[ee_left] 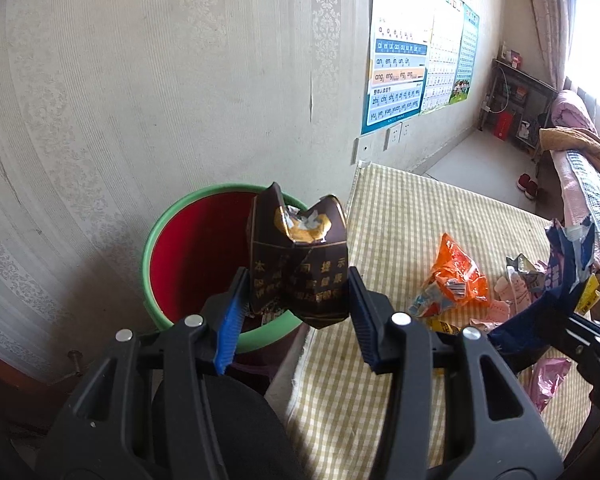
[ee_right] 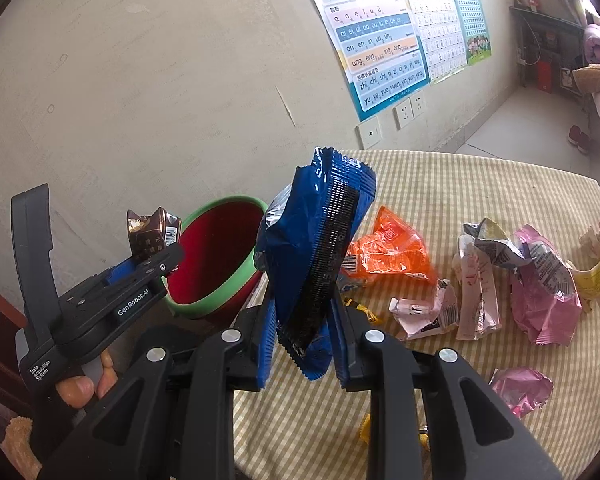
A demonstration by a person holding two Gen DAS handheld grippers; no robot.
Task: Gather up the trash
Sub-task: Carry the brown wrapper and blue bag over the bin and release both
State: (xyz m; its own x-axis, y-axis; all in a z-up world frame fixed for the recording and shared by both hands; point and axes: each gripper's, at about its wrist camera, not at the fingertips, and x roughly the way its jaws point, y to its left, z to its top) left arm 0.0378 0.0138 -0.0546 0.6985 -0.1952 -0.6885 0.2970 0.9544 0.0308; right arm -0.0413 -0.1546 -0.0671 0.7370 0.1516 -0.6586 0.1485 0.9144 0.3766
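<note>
Left claw (ee_left: 296,300): we had it clamped on the brown pack (ee_left: 298,256), held above the bin (ee_left: 156,240) for dropping.
Right claw (ee_right: 302,344): we clamped it on the blue bag (ee_right: 316,248), lifted off the worktop (ee_right: 460,184).
Remaining: wrappers (ee_right: 520,280) lay on the worktop.

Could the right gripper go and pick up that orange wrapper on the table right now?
Probably not yet: the right gripper is already shut on the blue packet. The orange wrapper lies uncovered on the table, so the path looks free once it drops that.

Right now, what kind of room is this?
Probably a home bedroom: a bed with blankets, pinyin learning posters on the wall, and a checked-cloth table beside a trash bucket.
</note>
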